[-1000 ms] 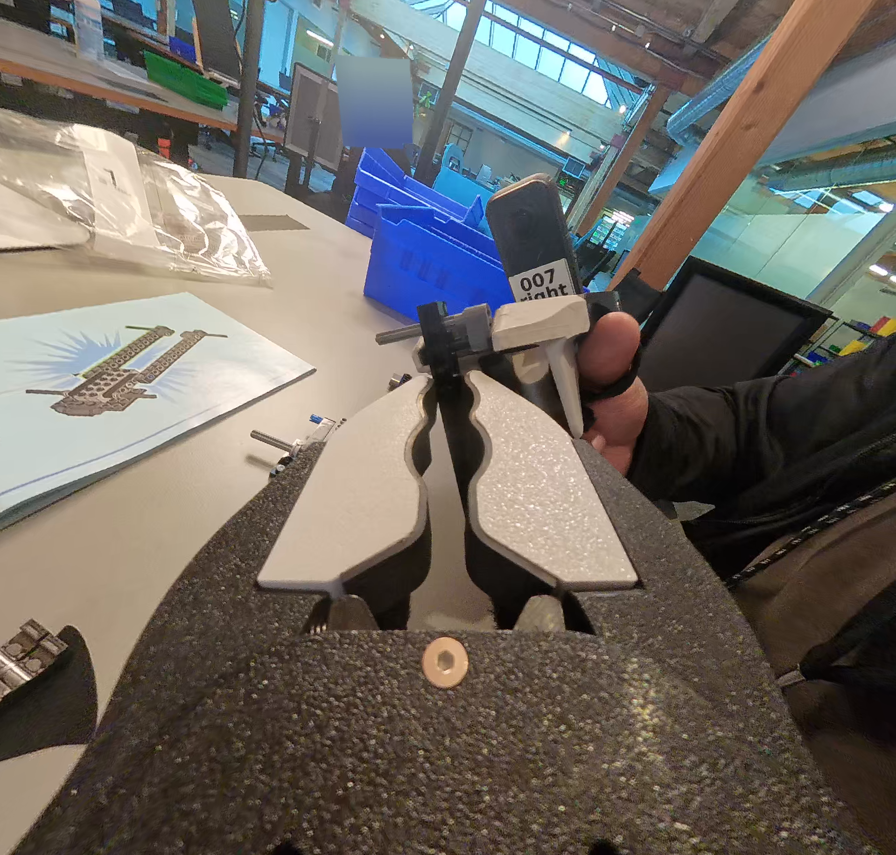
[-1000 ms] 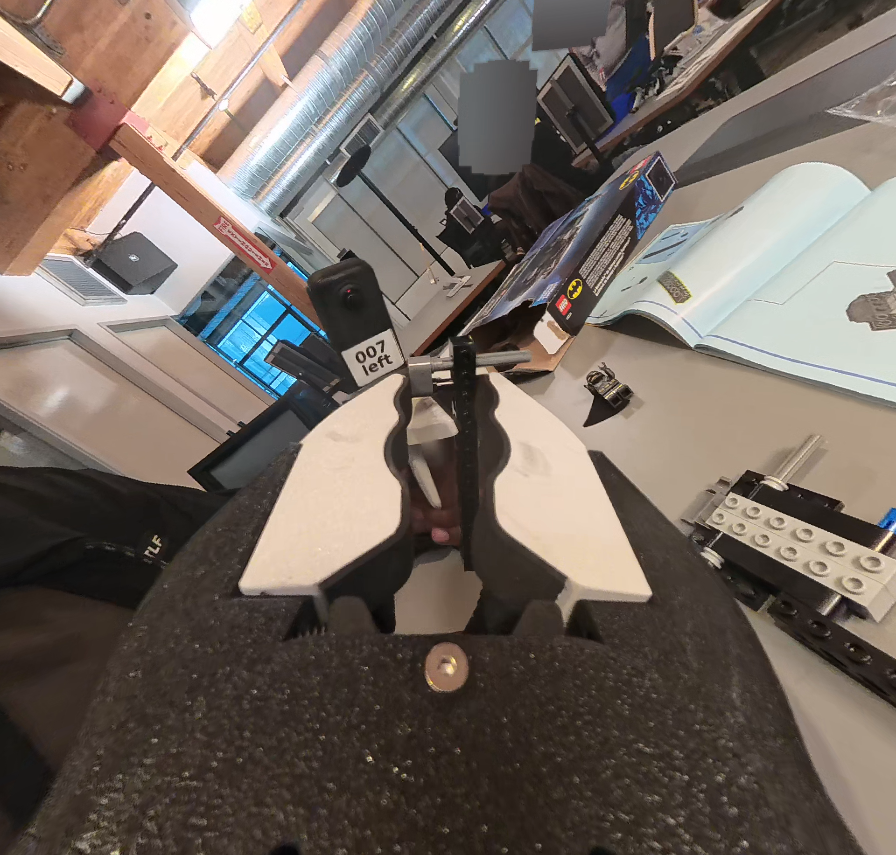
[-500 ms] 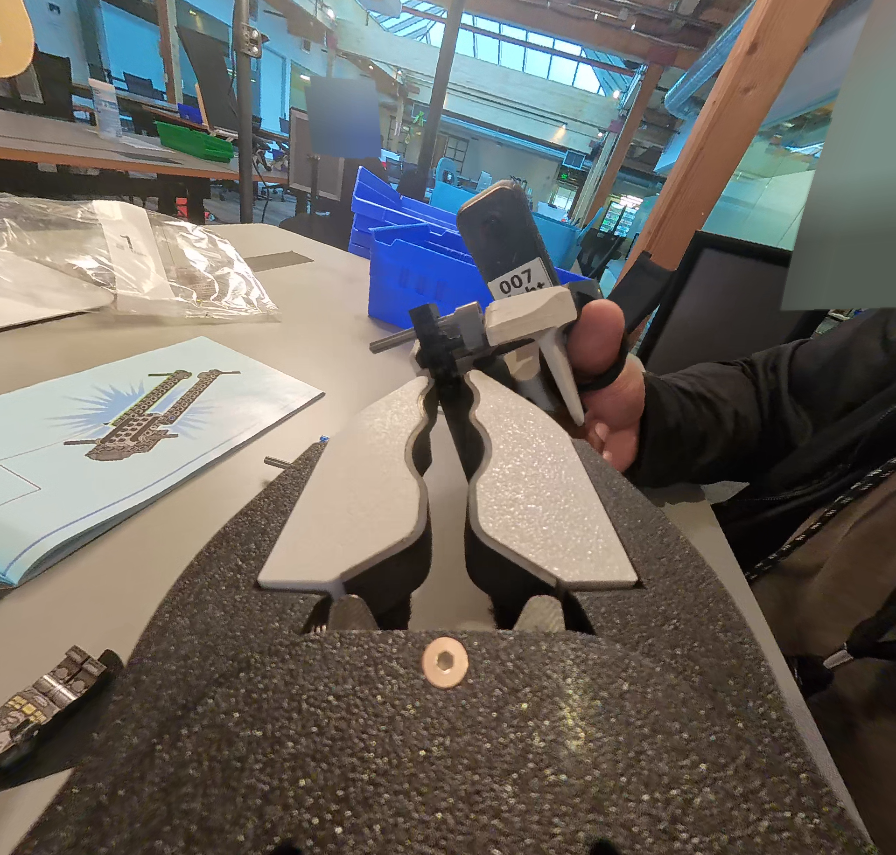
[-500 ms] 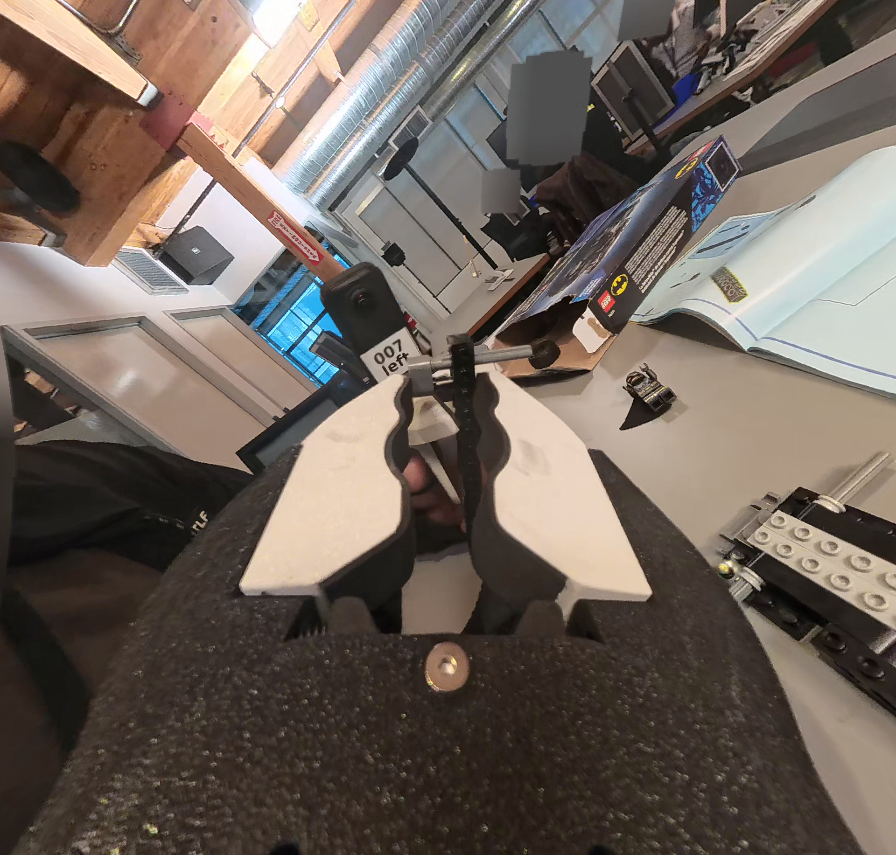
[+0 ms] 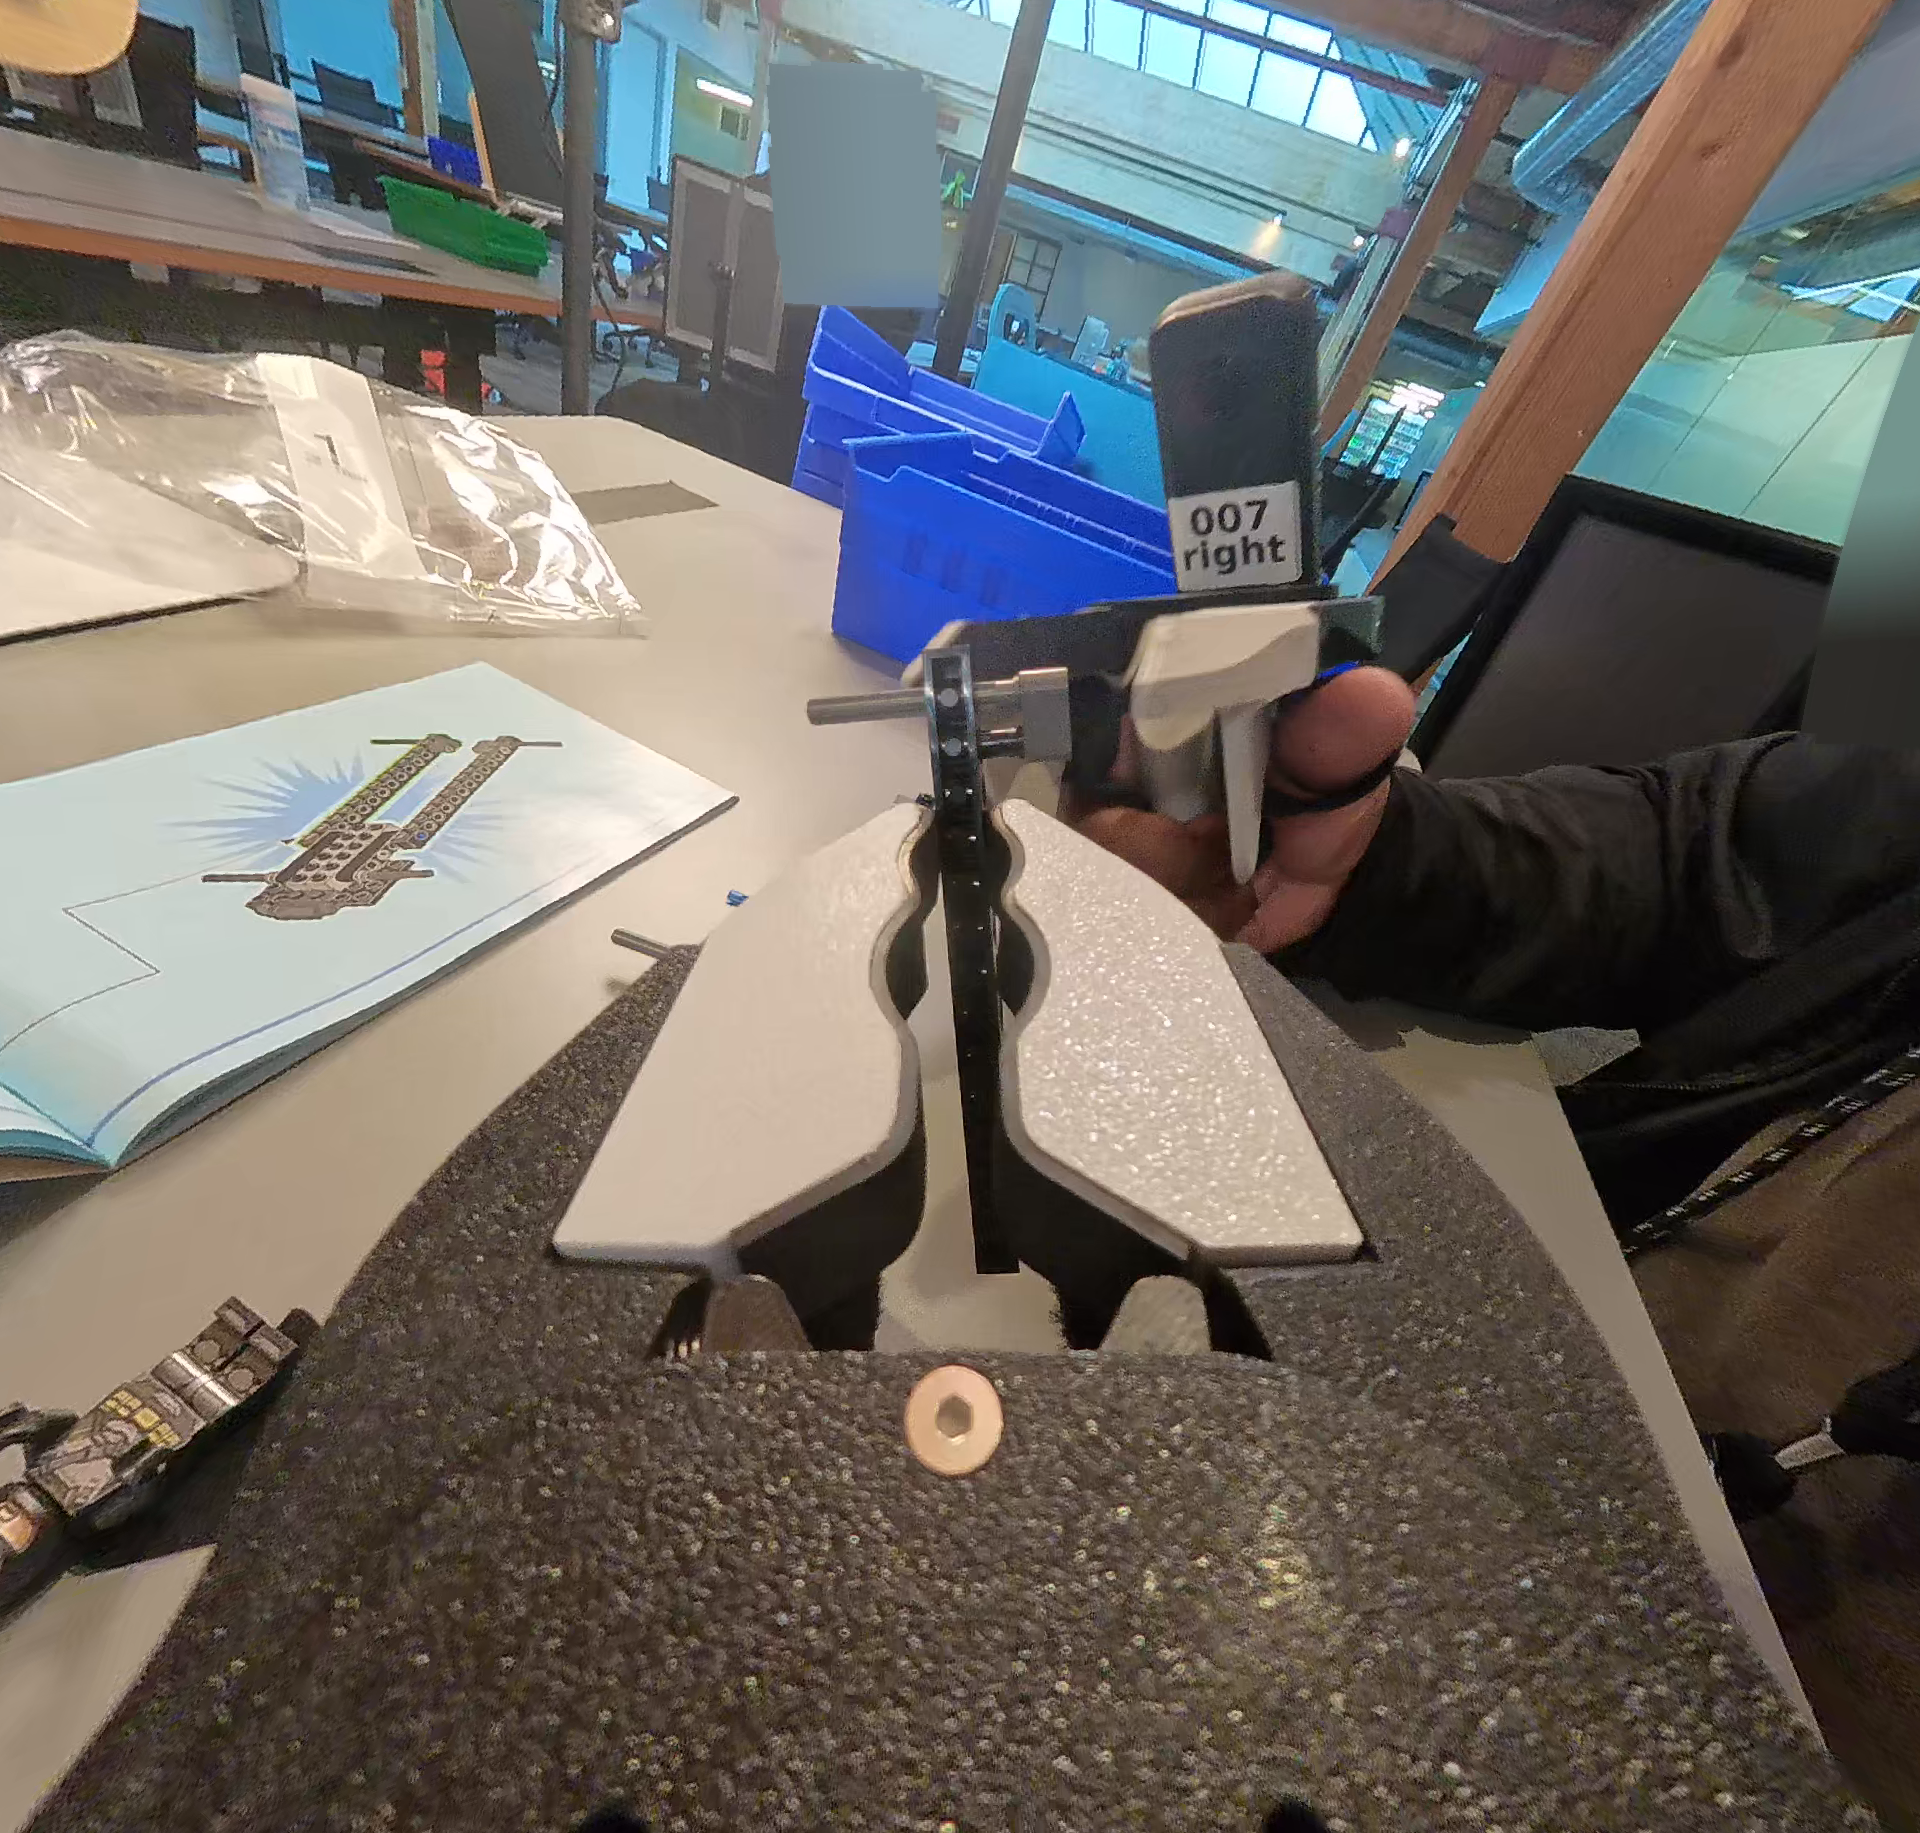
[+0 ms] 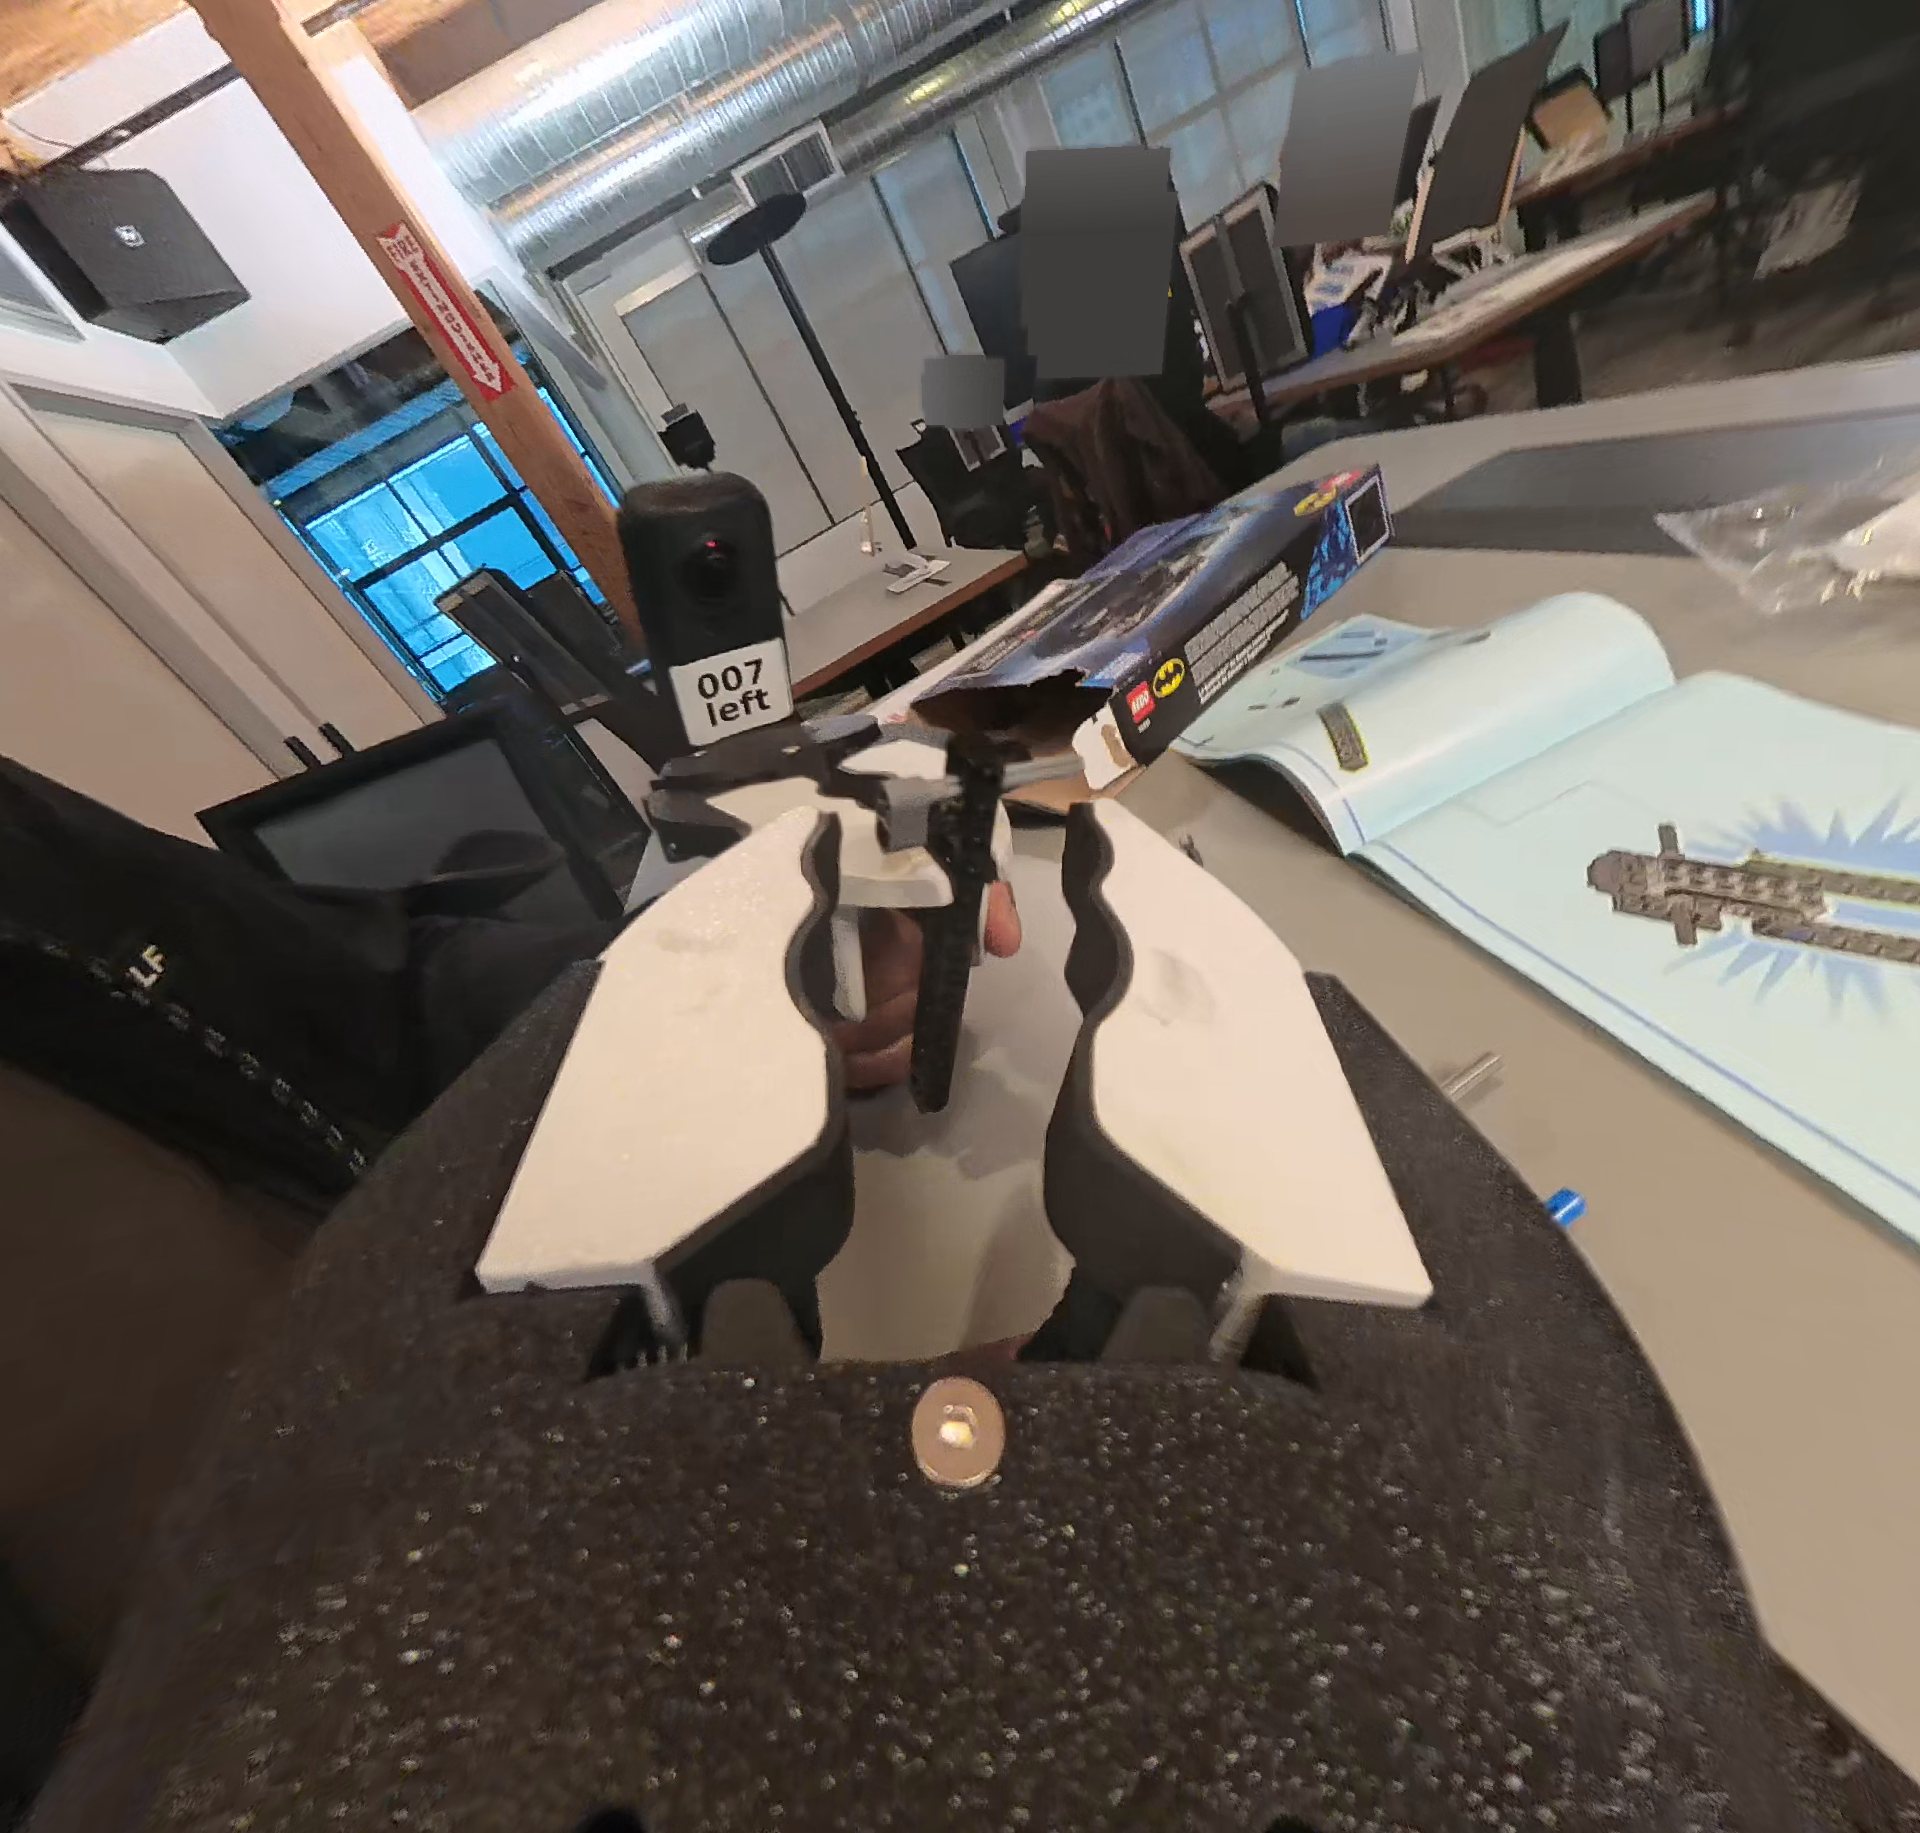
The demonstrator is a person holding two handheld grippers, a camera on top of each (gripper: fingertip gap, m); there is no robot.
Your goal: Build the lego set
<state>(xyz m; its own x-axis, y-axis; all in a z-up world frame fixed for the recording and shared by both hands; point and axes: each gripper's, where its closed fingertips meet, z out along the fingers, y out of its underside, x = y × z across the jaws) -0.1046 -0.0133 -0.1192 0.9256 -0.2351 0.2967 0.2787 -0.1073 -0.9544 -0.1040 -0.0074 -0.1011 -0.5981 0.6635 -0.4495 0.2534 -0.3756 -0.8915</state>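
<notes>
My left gripper (image 5: pixel 961 827) is shut on a long black beam with holes (image 5: pixel 971 1004), which stands upright between its pads. A grey axle (image 5: pixel 862 711) and a grey connector (image 5: pixel 1039 713) sit across the beam's top end. My right gripper (image 6: pixel 951 827) is open. The same beam (image 6: pixel 951 952) stands between its spread fingers with a gap on both sides. In the left wrist view the right gripper's fingers (image 5: pixel 1216 682) are just beyond the connector. The left gripper's white finger (image 6: pixel 894 853) shows behind the beam in the right wrist view.
An open pale blue instruction booklet (image 5: pixel 312 900) lies on the grey table (image 5: pixel 727 578), and it also shows in the right wrist view (image 6: pixel 1558 848). Blue bins (image 5: pixel 966 557), clear plastic bags (image 5: pixel 364 495), an opened dark box (image 6: pixel 1195 620) and a small dark brick piece (image 5: pixel 135 1420) lie around. Both grippers' tips are close together, under 4 cm apart.
My right gripper's fingers have spread apart and no longer touch the beam assembly. My left gripper keeps its hold on the black beam, and both views have tilted.
</notes>
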